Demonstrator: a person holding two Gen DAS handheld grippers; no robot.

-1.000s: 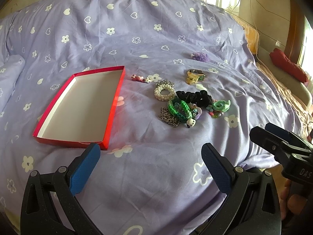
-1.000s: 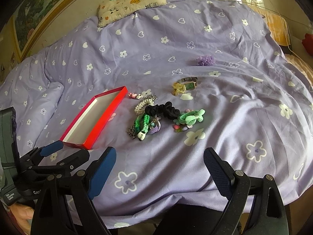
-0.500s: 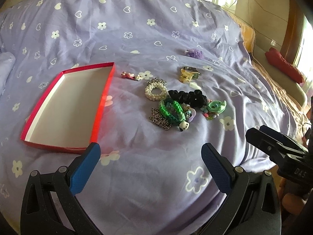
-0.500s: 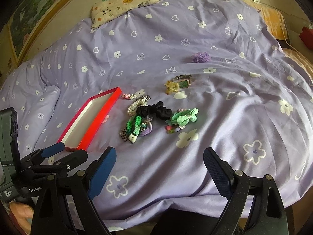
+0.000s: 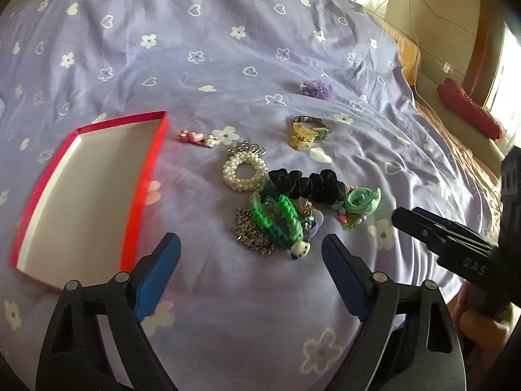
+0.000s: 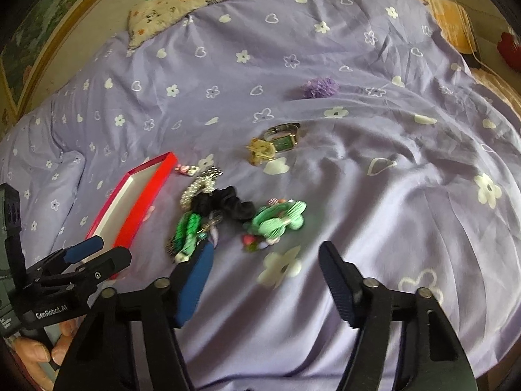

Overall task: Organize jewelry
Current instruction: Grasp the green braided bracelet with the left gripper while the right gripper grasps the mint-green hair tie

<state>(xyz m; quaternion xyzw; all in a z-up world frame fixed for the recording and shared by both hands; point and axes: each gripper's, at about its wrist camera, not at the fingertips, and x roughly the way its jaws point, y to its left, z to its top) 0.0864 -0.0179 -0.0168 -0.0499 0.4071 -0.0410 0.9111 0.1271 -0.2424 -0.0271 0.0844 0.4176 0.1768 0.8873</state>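
- Two grippers over a purple bedspread (image 5: 202, 26); places below are given from the red box (image 5: 81, 192).
- Red box: open, white inside, nothing in it, lying flat on the bedspread.
- Hair clip (image 5: 195, 137): just right of the box's far corner.
- Pearl bracelet (image 5: 244, 171): right of the box, touching the jewelry pile.
- Green braid (image 5: 276, 216), chain (image 5: 250, 236), black scrunchie (image 5: 309, 184), mint scrunchie (image 5: 363, 199): heaped right of the box.
- Watch (image 5: 309, 130) and purple scrunchie (image 5: 317, 88): farther right and beyond.
- Left gripper (image 5: 250, 260): near the box's near right corner, jaws apart and closing, nothing between them.
- Right gripper (image 6: 263, 273): right of the box, short of the pile, jaws apart and closing, nothing between them.
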